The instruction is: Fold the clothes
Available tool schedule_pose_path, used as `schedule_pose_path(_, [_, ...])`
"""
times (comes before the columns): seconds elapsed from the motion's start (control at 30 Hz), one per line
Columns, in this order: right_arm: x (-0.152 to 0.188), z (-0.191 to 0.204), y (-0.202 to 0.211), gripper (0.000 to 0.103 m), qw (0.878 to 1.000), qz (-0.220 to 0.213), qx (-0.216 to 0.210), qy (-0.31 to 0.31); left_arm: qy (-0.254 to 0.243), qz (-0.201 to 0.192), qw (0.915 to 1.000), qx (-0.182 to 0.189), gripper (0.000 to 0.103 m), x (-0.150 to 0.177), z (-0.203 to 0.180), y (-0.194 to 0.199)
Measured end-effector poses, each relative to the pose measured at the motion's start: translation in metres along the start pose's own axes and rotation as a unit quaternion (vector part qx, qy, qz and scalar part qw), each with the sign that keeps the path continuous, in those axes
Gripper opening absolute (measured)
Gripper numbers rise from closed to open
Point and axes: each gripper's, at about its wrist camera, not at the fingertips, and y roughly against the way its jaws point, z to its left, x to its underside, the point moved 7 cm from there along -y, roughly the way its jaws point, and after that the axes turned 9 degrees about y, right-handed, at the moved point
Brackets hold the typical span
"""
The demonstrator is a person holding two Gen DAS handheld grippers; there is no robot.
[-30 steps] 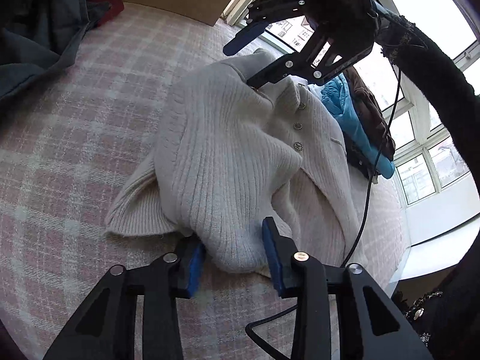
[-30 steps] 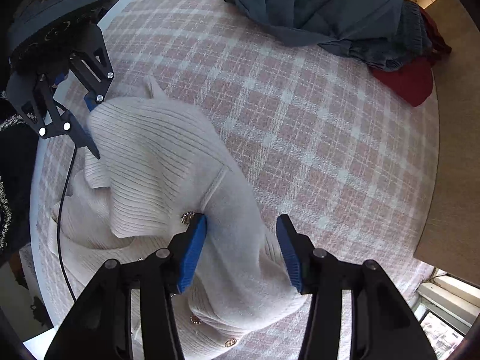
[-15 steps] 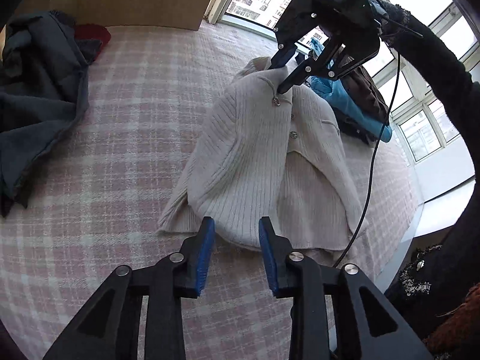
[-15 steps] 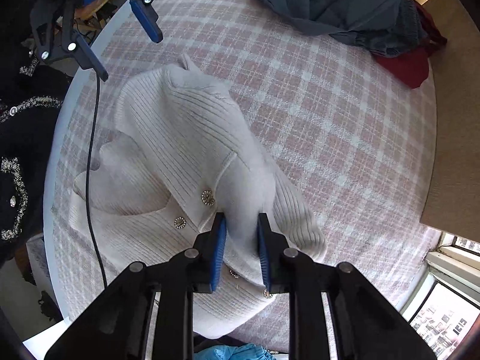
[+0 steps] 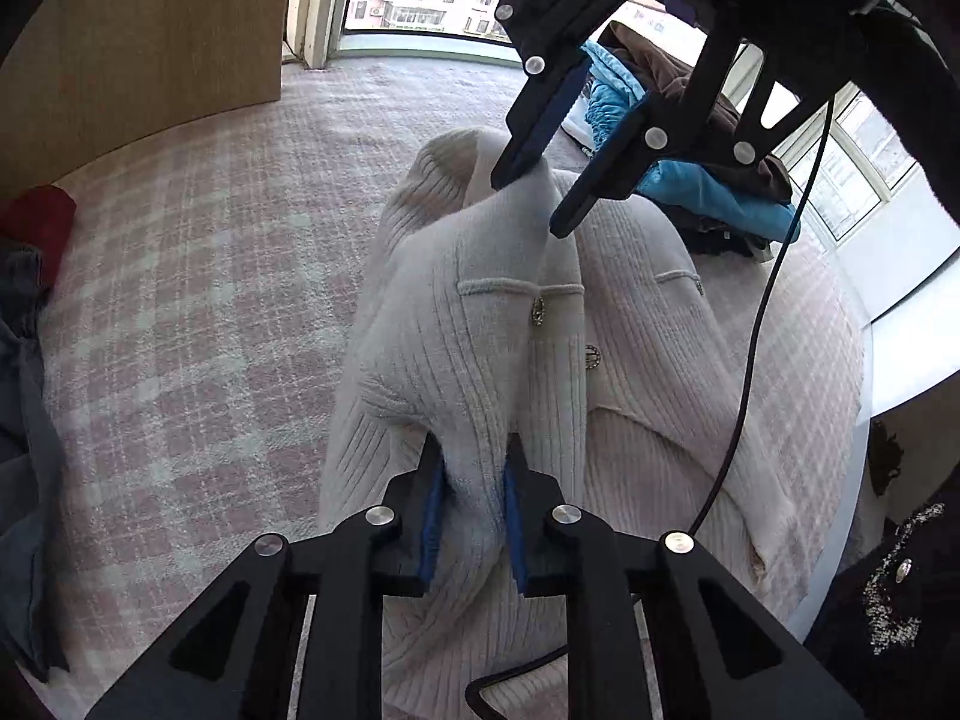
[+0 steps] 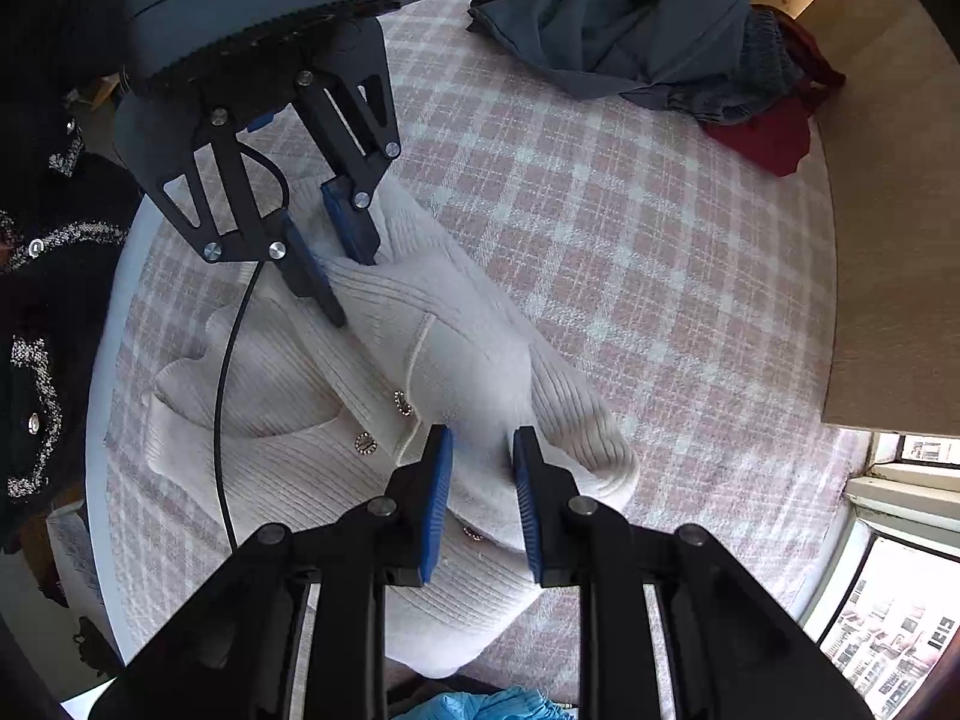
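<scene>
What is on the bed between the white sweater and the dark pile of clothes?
Only bare pink checked blanket, seen in the right wrist view, lies between the white sweater and the dark pile.

Left gripper [image 5: 474, 516] and right gripper [image 6: 480, 492]: matte black linkage frames with silver round-head screws at the pivots and blue ribbed pads [image 6: 436, 492] lining the fingers. A black cable [image 5: 762, 312] trails from the right unit. The person wears a black sleeve [image 6: 36, 276] with sparkly silver trim
</scene>
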Motion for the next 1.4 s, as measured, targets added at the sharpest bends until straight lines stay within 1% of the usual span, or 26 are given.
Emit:
schedule_pose_path(0.07, [0.007, -0.012, 0.010, 0.047, 0.999, -0.023, 0.005, -0.024, 0.005, 0.003, 0.9984, 0.057, 0.013, -0.001, -0.012, 0.011])
schedule_pose_path(0.1, [0.011, -0.019, 0.015, 0.049, 0.999, -0.035, 0.010, -0.039, 0.020, 0.000, 0.9939, 0.109, 0.012, -0.002, -0.019, 0.021])
schedule_pose_path(0.13, [0.013, -0.023, 0.017, 0.051, 0.998, -0.044, 0.013, -0.052, 0.038, -0.006, 0.9853, 0.166, 0.012, -0.003, -0.027, 0.031])
schedule_pose_path(0.17, [0.016, -0.027, 0.018, 0.051, 0.996, -0.051, 0.016, -0.064, 0.060, -0.014, 0.9712, 0.230, 0.013, -0.004, -0.032, 0.041])
schedule_pose_path(0.23, [0.014, -0.007, 0.005, 0.051, 0.995, -0.051, 0.027, -0.085, 0.097, -0.024, 0.9503, 0.295, 0.016, -0.003, -0.023, 0.047])
schedule_pose_path(0.3, [0.025, -0.006, -0.005, 0.051, 0.992, -0.042, 0.023, -0.116, 0.103, 0.003, 0.9752, 0.196, 0.013, 0.005, 0.007, 0.023])
schedule_pose_path(0.33, [0.029, -0.005, -0.005, 0.051, 0.990, -0.044, 0.022, -0.135, 0.105, 0.017, 0.9836, 0.145, 0.013, 0.010, 0.022, 0.011])
schedule_pose_path(0.4, [0.038, -0.002, -0.003, 0.051, 0.984, -0.050, 0.019, -0.172, 0.109, 0.024, 0.9899, 0.088, 0.021, 0.014, 0.042, 0.003])
schedule_pose_path(0.43, [0.049, 0.001, 0.009, 0.051, 0.979, -0.065, 0.021, -0.192, 0.099, 0.016, 0.9925, 0.070, 0.035, 0.012, 0.045, 0.007])
schedule_pose_path(0.47, [0.057, 0.009, 0.017, 0.051, 0.971, -0.088, 0.029, -0.221, 0.089, 0.008, 0.9946, 0.052, 0.039, 0.011, 0.048, 0.011])
schedule_pose_path(0.5, [0.064, 0.016, 0.025, 0.051, 0.961, -0.112, 0.037, -0.250, 0.086, 0.001, 0.9953, 0.046, 0.041, 0.009, 0.047, 0.017])
schedule_pose_path(0.53, [0.073, 0.026, 0.027, 0.051, 0.942, -0.140, 0.034, -0.302, 0.083, -0.002, 0.9955, 0.046, 0.043, 0.007, 0.044, 0.024])
schedule_pose_path(0.6, [0.094, 0.053, 0.025, 0.051, 0.895, -0.181, 0.029, -0.406, 0.067, -0.006, 0.9971, 0.037, 0.059, 0.010, 0.036, 0.037])
schedule_pose_path(0.67, [0.116, 0.096, 0.013, 0.051, 0.844, -0.199, 0.030, -0.498, 0.055, -0.006, 0.9979, 0.034, 0.069, 0.016, 0.027, 0.047])
schedule_pose_path(0.77, [0.125, 0.172, -0.028, 0.051, 0.755, -0.227, 0.000, -0.615, 0.030, 0.030, 0.9983, 0.040, 0.070, 0.040, 0.012, 0.035])
schedule_pose_path(0.83, [0.120, 0.209, -0.055, 0.051, 0.705, -0.228, -0.010, -0.672, 0.007, 0.064, 0.9974, 0.033, 0.069, 0.055, 0.006, 0.018])
schedule_pose_path(0.87, [0.111, 0.221, -0.067, 0.051, 0.692, -0.224, -0.010, -0.687, -0.006, 0.080, 0.9963, 0.030, 0.066, 0.062, 0.005, 0.009])
schedule_pose_path(0.9, [0.102, 0.232, -0.079, 0.051, 0.680, -0.218, -0.009, -0.700, -0.018, 0.095, 0.9948, 0.030, 0.054, 0.067, 0.003, 0.000])
schedule_pose_path(0.97, [0.082, 0.241, -0.091, 0.050, 0.666, -0.219, 0.003, -0.713, -0.040, 0.099, 0.9932, 0.048, 0.048, 0.068, 0.000, -0.004])
schedule_pose_path(1.0, [0.076, 0.242, -0.092, 0.050, 0.661, -0.218, 0.015, -0.717, -0.037, 0.108, 0.9912, 0.067, 0.031, 0.066, 0.000, -0.002])
schedule_pose_path(1.03, [0.070, 0.242, -0.091, 0.048, 0.654, -0.220, 0.031, -0.723, -0.041, 0.111, 0.9896, 0.082, 0.024, 0.063, -0.001, 0.001])
schedule_pose_path(1.13, [0.059, 0.240, -0.073, 0.024, 0.633, -0.235, 0.065, -0.735, -0.062, 0.122, 0.9830, 0.122, 0.022, 0.057, -0.007, 0.015])
schedule_pose_path(1.23, [0.050, 0.240, -0.058, 0.023, 0.603, -0.276, 0.075, -0.745, -0.077, 0.113, 0.9772, 0.163, 0.017, 0.045, -0.007, 0.041])
schedule_pose_path(1.27, [0.048, 0.242, -0.070, 0.023, 0.596, -0.267, 0.066, -0.754, -0.081, 0.107, 0.9755, 0.174, 0.018, 0.041, -0.004, 0.050])
schedule_pose_path(1.37, [0.040, 0.251, -0.106, 0.023, 0.589, -0.228, 0.039, -0.775, -0.069, 0.130, 0.9750, 0.167, 0.018, 0.039, 0.027, 0.040])
schedule_pose_path(1.4, [0.038, 0.254, -0.103, 0.023, 0.587, -0.226, 0.050, -0.776, -0.069, 0.150, 0.9759, 0.143, 0.018, 0.046, 0.041, 0.023])
